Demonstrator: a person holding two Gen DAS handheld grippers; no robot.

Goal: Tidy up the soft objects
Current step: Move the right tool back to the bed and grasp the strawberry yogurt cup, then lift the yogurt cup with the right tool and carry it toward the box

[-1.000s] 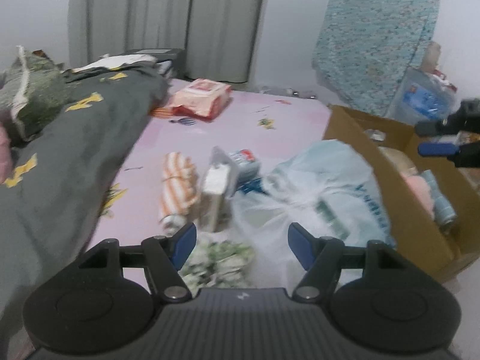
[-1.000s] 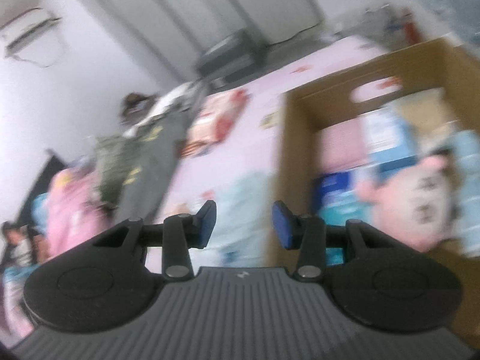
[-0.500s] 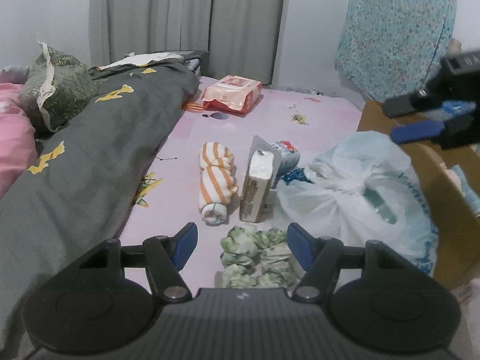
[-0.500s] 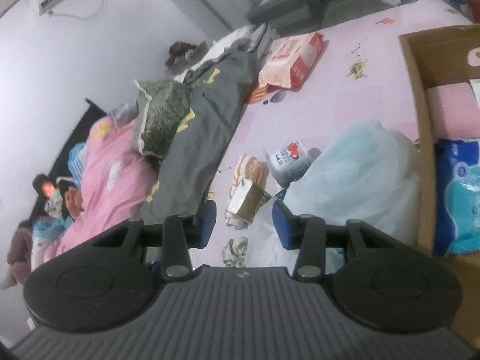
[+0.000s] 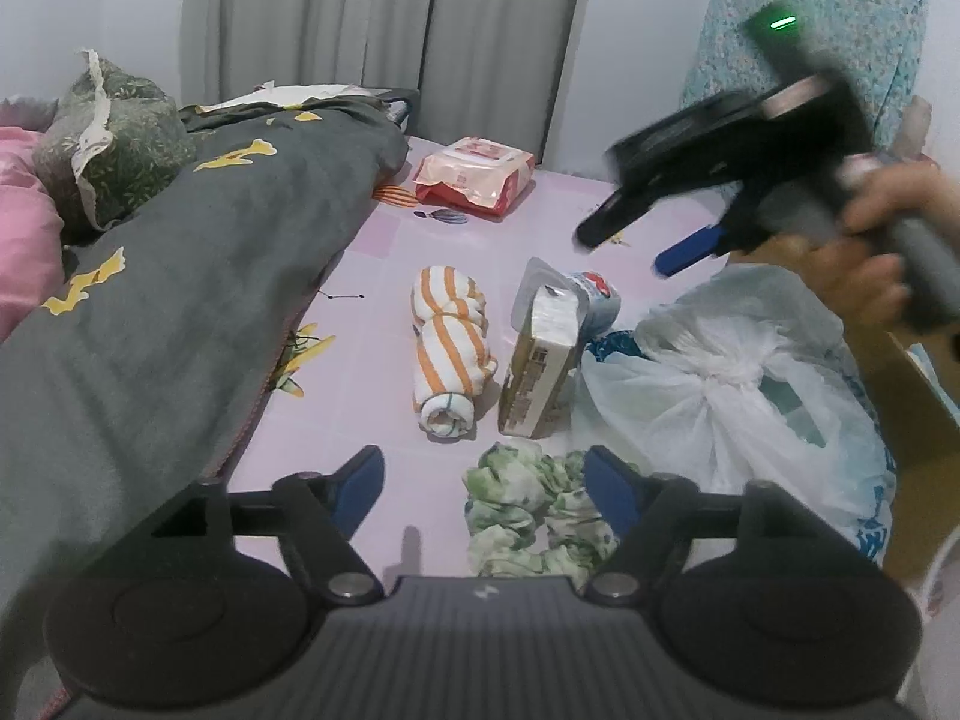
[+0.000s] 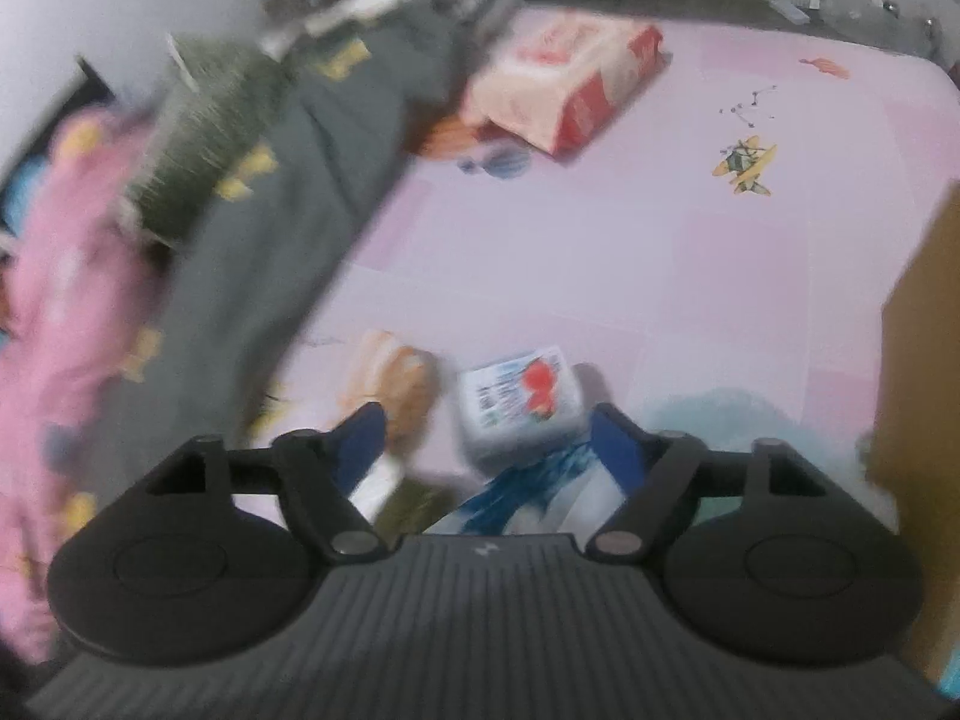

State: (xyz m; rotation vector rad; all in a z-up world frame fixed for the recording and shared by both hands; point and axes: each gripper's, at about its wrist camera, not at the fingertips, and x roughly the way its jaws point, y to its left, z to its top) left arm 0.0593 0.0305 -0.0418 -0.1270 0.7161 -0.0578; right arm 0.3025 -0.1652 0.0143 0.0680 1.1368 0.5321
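My left gripper (image 5: 483, 480) hangs low over the pink bed sheet, its jaws opening. A crumpled green-and-white cloth (image 5: 528, 510) lies under them, close to the right finger, and no pad presses on it. Beyond it lie a rolled orange-striped towel (image 5: 450, 348), an upright tissue pack (image 5: 540, 360) and a small soft pack with a red print (image 5: 594, 294). A hand carries my right gripper (image 5: 636, 243) above these. In the blurred right wrist view, my right gripper (image 6: 486, 429) has its jaws opening over the small pack (image 6: 519, 408), holding nothing.
A knotted white plastic bag (image 5: 720, 396) sits right of the tissue pack, against a cardboard box (image 5: 906, 420). A grey blanket (image 5: 180, 300) and a green pillow (image 5: 114, 132) cover the left side. A pink-red wipes pack (image 5: 474, 174) lies farther back.
The right gripper swung from over the cardboard box to over the small items and its jaws widened. The left gripper edged forward and down, jaws widening.
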